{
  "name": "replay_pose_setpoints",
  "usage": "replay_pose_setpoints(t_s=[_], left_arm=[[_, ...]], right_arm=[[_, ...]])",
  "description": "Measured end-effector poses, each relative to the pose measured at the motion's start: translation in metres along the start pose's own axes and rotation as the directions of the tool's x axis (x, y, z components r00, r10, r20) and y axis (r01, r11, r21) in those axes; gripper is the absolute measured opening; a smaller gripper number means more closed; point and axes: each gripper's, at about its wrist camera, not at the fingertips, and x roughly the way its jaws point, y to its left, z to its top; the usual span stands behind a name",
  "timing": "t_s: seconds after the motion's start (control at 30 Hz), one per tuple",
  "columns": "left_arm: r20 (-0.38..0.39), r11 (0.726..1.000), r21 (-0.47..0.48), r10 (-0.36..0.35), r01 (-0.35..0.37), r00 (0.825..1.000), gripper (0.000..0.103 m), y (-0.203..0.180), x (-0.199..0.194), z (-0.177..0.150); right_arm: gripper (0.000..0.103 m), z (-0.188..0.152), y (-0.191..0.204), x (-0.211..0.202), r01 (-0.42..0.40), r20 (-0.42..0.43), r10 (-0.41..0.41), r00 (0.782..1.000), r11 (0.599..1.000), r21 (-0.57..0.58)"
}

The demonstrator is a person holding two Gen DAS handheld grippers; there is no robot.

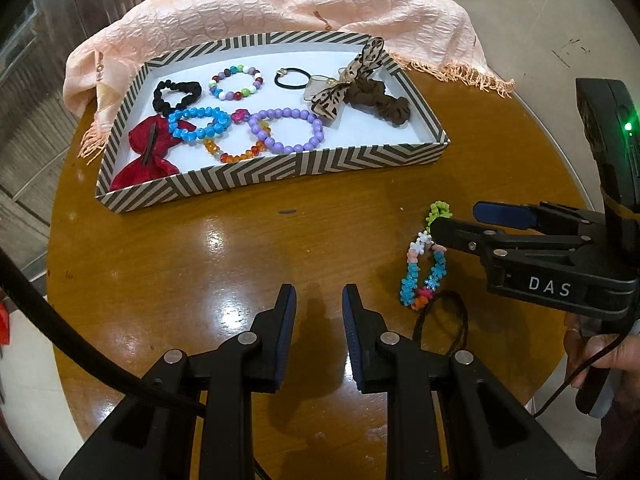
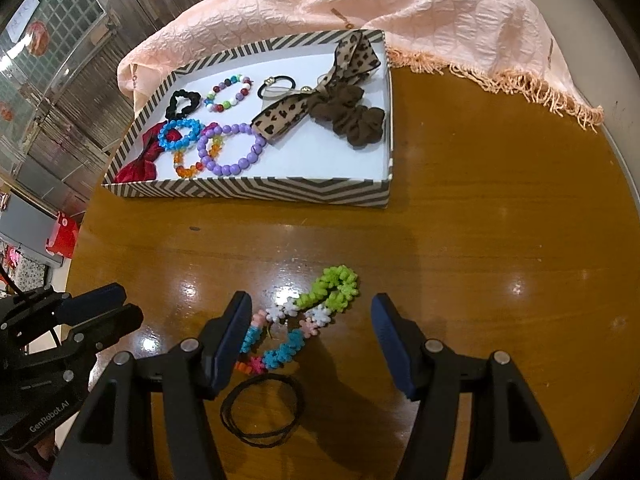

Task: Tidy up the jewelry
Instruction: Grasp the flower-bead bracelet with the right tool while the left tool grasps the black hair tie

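A striped tray (image 1: 280,168) (image 2: 256,192) on the round wooden table holds several bracelets, scrunchies and bows, among them a purple bead bracelet (image 1: 286,130) (image 2: 232,148) and a leopard bow (image 1: 344,80) (image 2: 320,84). A multicolour flower-bead bracelet (image 1: 424,268) (image 2: 296,320) lies on the table with a thin black hair tie (image 1: 444,320) (image 2: 262,410) beside it. My right gripper (image 2: 310,332) (image 1: 456,220) is open, its jaws on either side of the flower bracelet. My left gripper (image 1: 319,300) (image 2: 120,304) is open and empty over bare wood, left of that bracelet.
A peach fringed scarf (image 1: 280,4) (image 2: 400,4) is heaped behind the tray and drapes over the table's far edge. The table rim (image 2: 624,184) curves close on the right. Shop shelving (image 2: 60,40) stands at the left.
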Motion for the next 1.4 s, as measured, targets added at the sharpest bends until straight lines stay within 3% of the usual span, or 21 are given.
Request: replay_pose_setpoints(t_s=[0.63, 0.87, 0.9, 0.93, 1.0, 1.23, 1.4], left_arm=[[-0.022, 1.000, -0.016, -0.009, 0.009, 1.000, 0.018, 0.007, 0.004, -0.004], [-0.038, 0.999, -0.010, -0.051, 0.050, 0.998, 0.018, 0.001, 0.003, -0.009], [-0.042, 0.998, -0.009, -0.062, 0.062, 0.997, 0.018, 0.000, 0.003, -0.010], [-0.049, 0.997, -0.007, -0.079, 0.079, 0.996, 0.018, -0.002, 0.003, -0.011], [-0.063, 0.993, 0.004, -0.117, 0.117, 0.991, 0.025, -0.008, 0.004, -0.012], [-0.121, 0.973, 0.095, -0.197, 0.209, 0.973, 0.030, -0.042, 0.014, -0.014], [-0.169, 0.967, 0.145, -0.187, 0.212, 0.968, 0.030, -0.061, 0.031, -0.012]], right_arm=[[0.065, 0.000, 0.004, 0.015, 0.004, -0.024, -0.004, 1.000, 1.000, 0.005], [0.065, 0.001, 0.011, 0.028, 0.051, -0.012, -0.052, 0.999, 0.998, -0.048], [0.058, 0.002, 0.012, 0.029, 0.058, 0.000, -0.058, 0.998, 0.996, -0.063], [0.042, 0.003, 0.013, 0.030, 0.067, 0.011, -0.067, 0.998, 0.995, -0.078], [0.022, 0.005, 0.015, 0.031, 0.099, 0.026, -0.096, 0.995, 0.988, -0.119], [0.018, 0.011, -0.006, 0.028, 0.086, 0.027, -0.084, 0.996, 0.992, -0.087], [0.018, 0.012, -0.024, 0.023, 0.082, 0.038, -0.080, 0.996, 0.996, -0.047]])
